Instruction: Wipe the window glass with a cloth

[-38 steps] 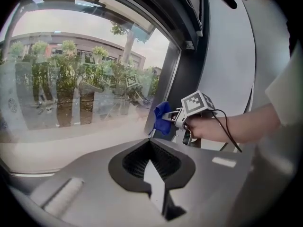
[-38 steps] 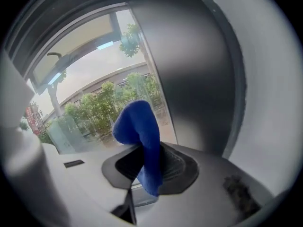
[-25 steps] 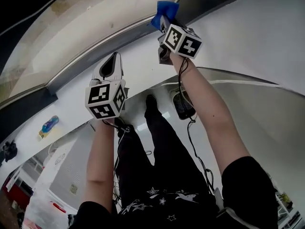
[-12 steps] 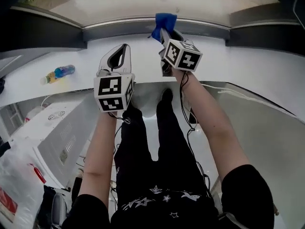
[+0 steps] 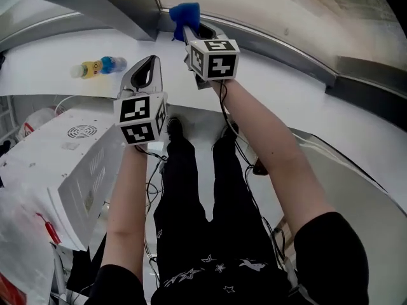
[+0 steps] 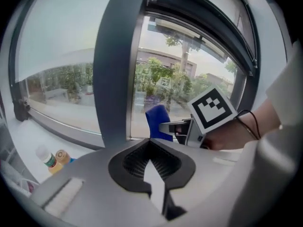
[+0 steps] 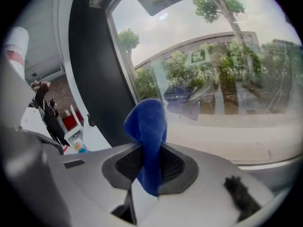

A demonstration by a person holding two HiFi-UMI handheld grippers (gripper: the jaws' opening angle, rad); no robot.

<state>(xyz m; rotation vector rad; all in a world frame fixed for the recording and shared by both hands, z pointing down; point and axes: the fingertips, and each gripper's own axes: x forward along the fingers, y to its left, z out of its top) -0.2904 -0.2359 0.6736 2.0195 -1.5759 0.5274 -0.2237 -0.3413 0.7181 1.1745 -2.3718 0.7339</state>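
Head view: one blue cloth [image 5: 184, 13] in right gripper [image 5: 186, 28]; left gripper [image 5: 152, 60] empty.

The right gripper [image 7: 150, 162] pinches a blue cloth [image 7: 147, 131] (bunched, upright) before the window glass [image 7: 222, 70].

Head view: high, facing steeply down along both arms, window sill [image 5: 57, 59] at 12 o'clock. Left gripper view: close behind own jaws, facing window glass [image 6: 161, 74]. Right gripper view: likewise, nearer glass. All three share cloth [image 5: 185, 14].
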